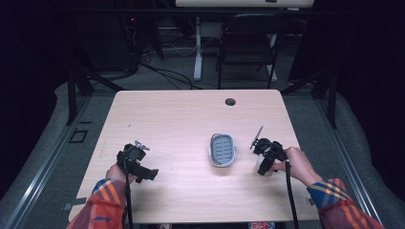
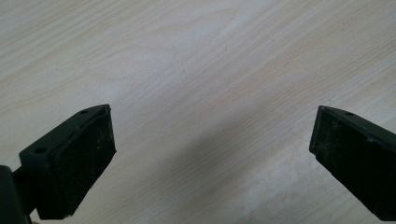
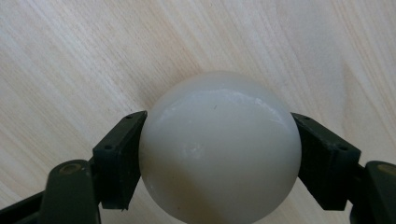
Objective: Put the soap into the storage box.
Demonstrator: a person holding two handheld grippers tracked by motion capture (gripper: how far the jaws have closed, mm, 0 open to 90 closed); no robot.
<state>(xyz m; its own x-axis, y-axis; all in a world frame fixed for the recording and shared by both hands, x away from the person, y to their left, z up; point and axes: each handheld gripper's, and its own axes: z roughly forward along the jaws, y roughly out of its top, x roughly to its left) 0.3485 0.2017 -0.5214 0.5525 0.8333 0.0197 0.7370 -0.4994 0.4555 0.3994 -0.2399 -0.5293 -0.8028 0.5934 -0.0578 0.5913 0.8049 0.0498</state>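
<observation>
Glossy and cream-white, a smooth ball sits clamped between both black jaws of the right gripper, their pads pressed to its sides above pale wood-grain table. From the high view, a ribbed grey oval dish lies just left of that gripper. The left gripper gapes wide over bare wood, holding nothing.

table: pale wood grain | ball: glossy white | basket: grey | sleeves: orange-blue plaid
</observation>
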